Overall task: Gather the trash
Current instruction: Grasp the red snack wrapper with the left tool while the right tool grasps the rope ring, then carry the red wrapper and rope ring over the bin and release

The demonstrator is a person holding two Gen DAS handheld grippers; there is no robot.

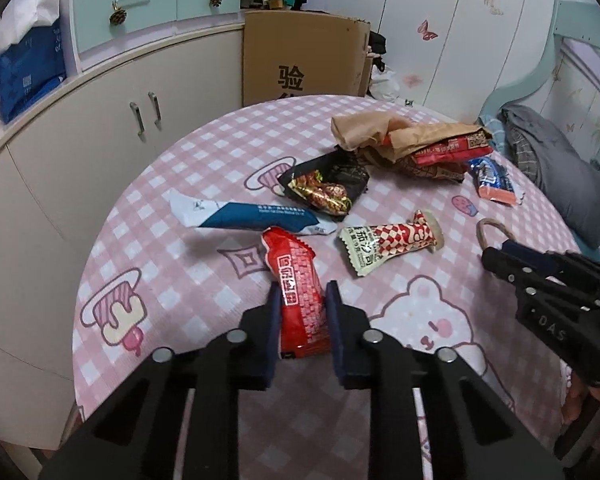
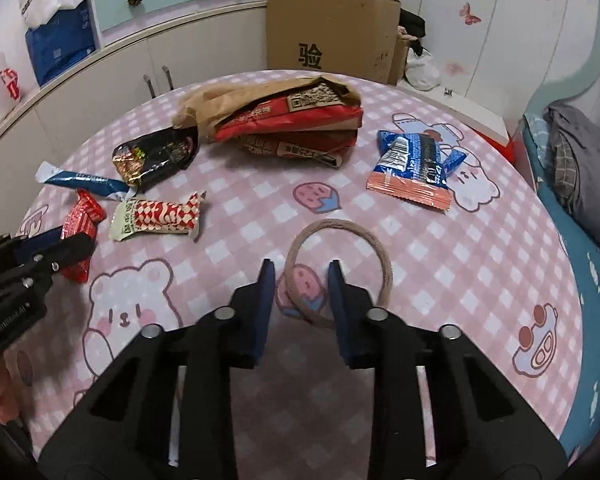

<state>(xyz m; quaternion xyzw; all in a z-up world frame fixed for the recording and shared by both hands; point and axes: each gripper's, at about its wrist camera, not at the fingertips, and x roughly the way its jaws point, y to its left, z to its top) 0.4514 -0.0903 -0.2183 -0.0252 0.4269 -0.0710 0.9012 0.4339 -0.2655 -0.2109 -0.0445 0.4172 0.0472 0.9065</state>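
A: The left gripper [image 1: 302, 312], low in the middle, squeezes the red wrapper [image 1: 298, 300].
B: The right gripper [image 2: 300, 296] stands a little open around the brown ring [image 2: 380, 252], not touching.
A: Slippery wrapper. It could slide out when lifted!

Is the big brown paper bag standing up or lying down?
Lying down. The brown paper bag rests flat on its side on the table, its mouth open sideways with red packets sticking out.

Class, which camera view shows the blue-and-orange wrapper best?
The right wrist view: the blue-and-orange wrapper lies large and fully visible. In the left wrist view it appears small, near the table's far right edge.
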